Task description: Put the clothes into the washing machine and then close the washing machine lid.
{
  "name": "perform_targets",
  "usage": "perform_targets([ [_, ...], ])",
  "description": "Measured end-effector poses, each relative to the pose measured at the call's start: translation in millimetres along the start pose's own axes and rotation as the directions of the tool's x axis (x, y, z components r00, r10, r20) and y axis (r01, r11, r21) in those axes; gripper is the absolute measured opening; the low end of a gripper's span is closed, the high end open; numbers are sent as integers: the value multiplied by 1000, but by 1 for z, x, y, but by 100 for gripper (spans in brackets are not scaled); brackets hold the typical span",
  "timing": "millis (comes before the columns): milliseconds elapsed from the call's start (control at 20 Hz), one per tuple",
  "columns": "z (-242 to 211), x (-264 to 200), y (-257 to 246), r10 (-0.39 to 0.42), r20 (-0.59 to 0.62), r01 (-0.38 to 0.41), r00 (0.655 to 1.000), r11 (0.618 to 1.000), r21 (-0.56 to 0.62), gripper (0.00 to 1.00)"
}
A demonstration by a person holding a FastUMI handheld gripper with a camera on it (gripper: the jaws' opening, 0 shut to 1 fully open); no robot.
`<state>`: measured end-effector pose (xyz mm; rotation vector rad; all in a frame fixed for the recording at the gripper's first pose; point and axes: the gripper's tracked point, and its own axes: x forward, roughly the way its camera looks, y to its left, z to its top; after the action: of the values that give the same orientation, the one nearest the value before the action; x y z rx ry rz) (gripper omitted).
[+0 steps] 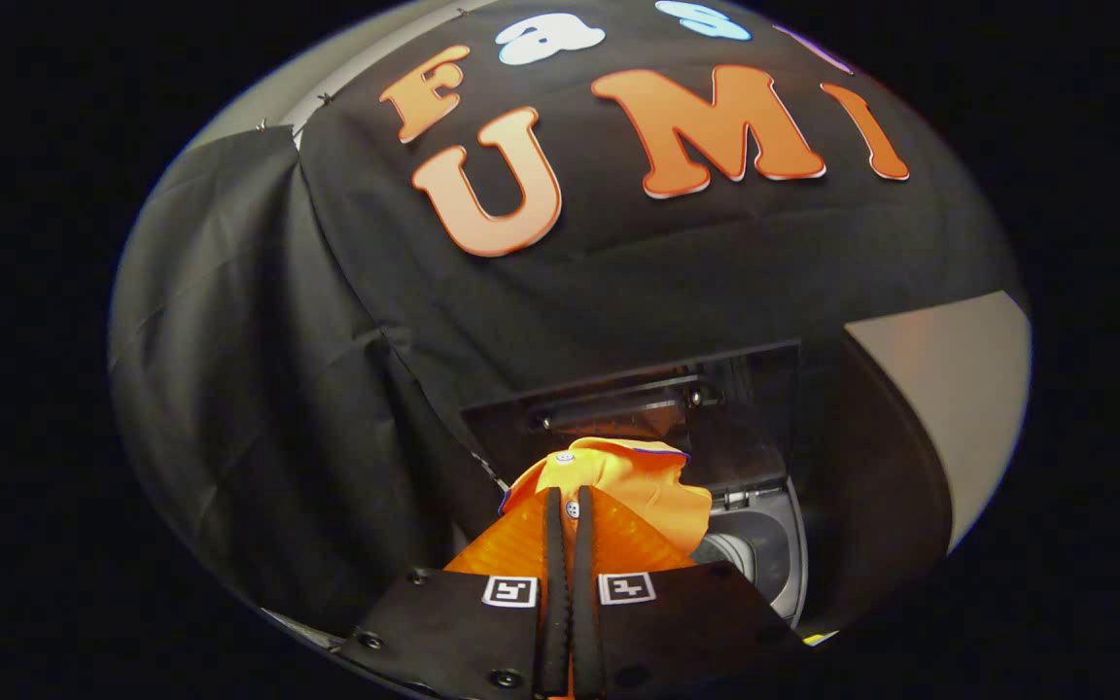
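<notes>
We grip orange buttoned shirt (618,476), gripper (570,506) clenched on it, above grey washing machine opening (764,544). Dark lid (677,389) up; drop, closing remain.

— What have the gripper (570,506) fingers got?
— They're pinched together on an orange shirt (633,476), which bunches up just ahead of them.
— And beyond?
— The washing machine (764,544), lid (716,389) apparently raised; it's dim there.
</notes>
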<state>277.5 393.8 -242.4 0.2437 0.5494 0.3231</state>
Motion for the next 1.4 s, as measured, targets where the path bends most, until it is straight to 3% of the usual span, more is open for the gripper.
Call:
perform_targets([
  [300,-68,86,-34,-91,-115,102,989,990,100,10],
  [750,-150,141,-91,-217,-273,247,937,966,79,10],
  [1400,-214,164,-110,-248,-436,283,865,959,17,10],
])
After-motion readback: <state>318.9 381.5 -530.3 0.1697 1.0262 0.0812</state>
